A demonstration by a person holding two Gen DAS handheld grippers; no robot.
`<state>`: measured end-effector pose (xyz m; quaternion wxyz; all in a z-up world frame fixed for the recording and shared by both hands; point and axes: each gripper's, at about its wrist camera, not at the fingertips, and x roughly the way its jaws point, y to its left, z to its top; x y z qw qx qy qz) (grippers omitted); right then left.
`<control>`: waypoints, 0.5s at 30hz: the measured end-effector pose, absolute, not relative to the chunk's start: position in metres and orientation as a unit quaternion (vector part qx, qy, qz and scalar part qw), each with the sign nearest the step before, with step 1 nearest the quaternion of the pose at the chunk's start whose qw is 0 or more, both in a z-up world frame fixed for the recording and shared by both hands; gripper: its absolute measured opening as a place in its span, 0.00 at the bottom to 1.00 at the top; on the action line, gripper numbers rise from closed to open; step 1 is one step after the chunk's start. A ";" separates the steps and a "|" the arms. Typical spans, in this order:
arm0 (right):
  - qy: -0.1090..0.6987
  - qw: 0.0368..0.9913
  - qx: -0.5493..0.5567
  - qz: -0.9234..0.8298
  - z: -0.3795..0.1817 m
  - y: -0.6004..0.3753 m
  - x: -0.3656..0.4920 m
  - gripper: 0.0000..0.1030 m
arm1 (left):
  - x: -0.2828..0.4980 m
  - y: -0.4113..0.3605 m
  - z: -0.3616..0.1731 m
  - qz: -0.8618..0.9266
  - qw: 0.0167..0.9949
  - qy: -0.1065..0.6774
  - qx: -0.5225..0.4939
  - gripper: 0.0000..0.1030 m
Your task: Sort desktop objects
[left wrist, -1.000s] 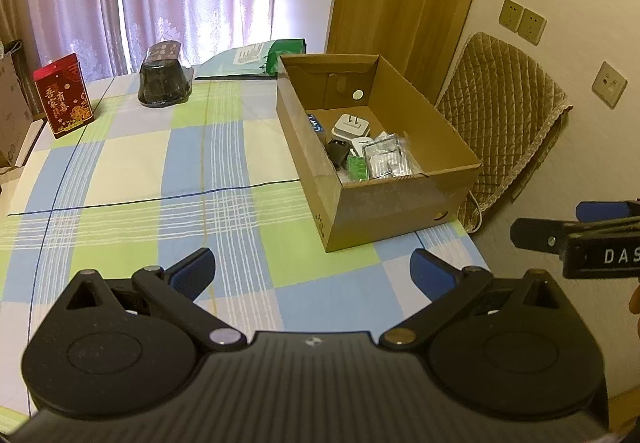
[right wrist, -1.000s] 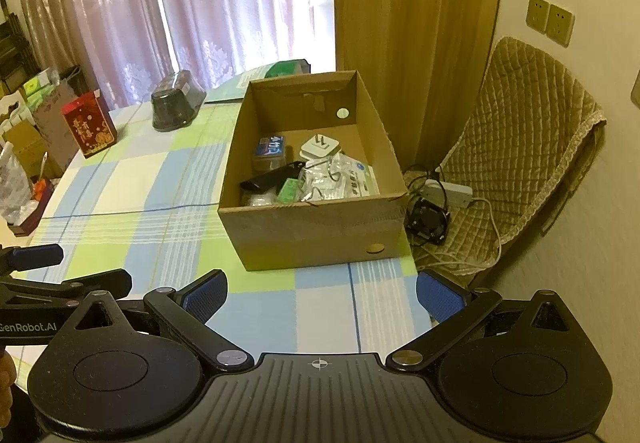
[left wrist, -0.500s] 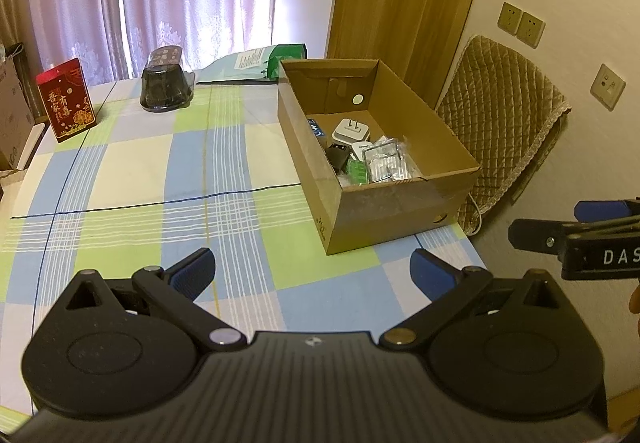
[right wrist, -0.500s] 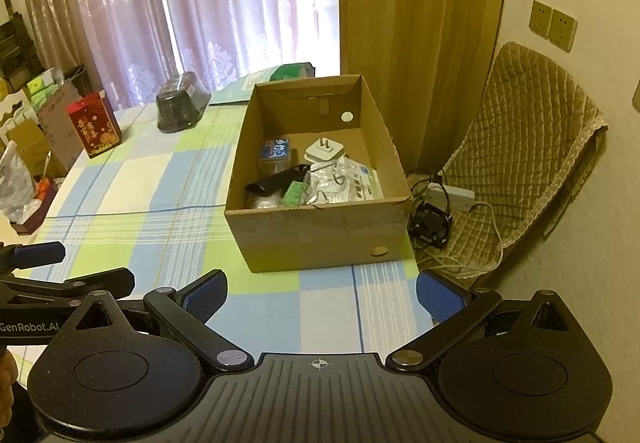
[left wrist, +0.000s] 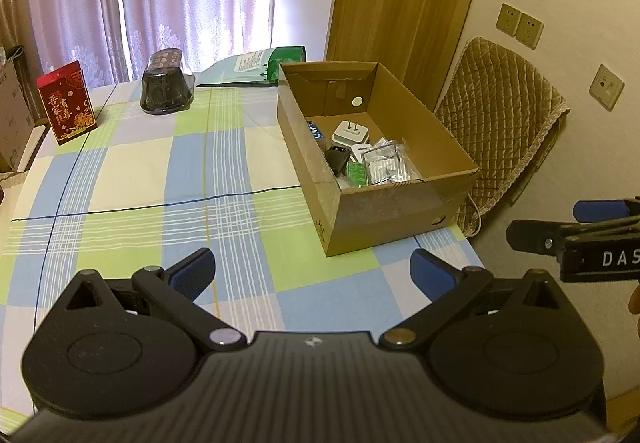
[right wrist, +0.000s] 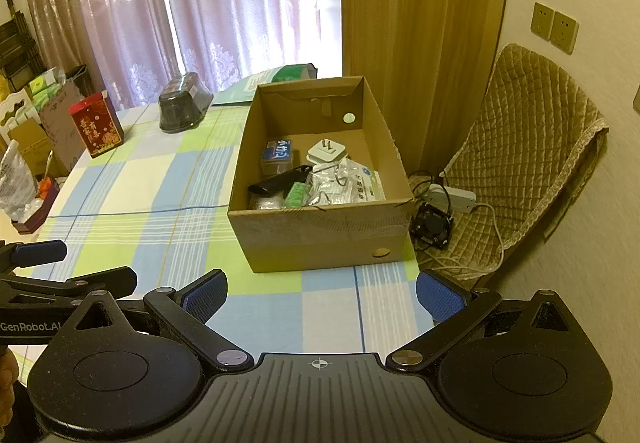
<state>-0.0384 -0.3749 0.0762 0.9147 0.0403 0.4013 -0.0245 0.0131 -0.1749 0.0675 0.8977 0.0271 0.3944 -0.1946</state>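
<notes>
I see checked cloth [left wrist: 132, 163], curtains behind, box [right wrist: 320, 235] at centre w/ jumbled bits, hard to ID. Left gripper [left wrist: 312, 269] & right gripper [right wrist: 320, 293] both spread wide, empty.

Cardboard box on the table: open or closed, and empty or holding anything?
Open and partly filled. The cardboard box has no lid on top; a white plug adapter, clear packets and other small items lie inside.
</notes>
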 end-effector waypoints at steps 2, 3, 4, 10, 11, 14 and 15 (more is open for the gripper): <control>0.401 0.915 0.040 -0.025 0.076 -0.375 -0.038 1.00 | 0.013 -0.175 0.067 -0.195 0.898 0.395 0.027 0.99; 0.402 0.915 0.040 -0.025 0.076 -0.375 -0.038 1.00 | 0.013 -0.175 0.067 -0.195 0.898 0.394 0.027 0.99; 0.402 0.915 0.040 -0.025 0.076 -0.375 -0.038 1.00 | 0.013 -0.175 0.067 -0.195 0.898 0.394 0.028 0.99; 0.402 0.914 0.040 -0.026 0.076 -0.375 -0.038 1.00 | 0.013 -0.175 0.067 -0.194 0.898 0.394 0.029 0.99; 0.402 0.914 0.040 -0.026 0.076 -0.375 -0.038 1.00 | 0.013 -0.175 0.067 -0.194 0.898 0.394 0.029 0.99; 0.402 0.914 0.040 -0.026 0.076 -0.376 -0.038 1.00 | 0.013 -0.175 0.067 -0.194 0.898 0.394 0.030 0.99; 0.402 0.914 0.040 -0.026 0.075 -0.376 -0.038 1.00 | 0.013 -0.175 0.067 -0.194 0.898 0.394 0.030 0.99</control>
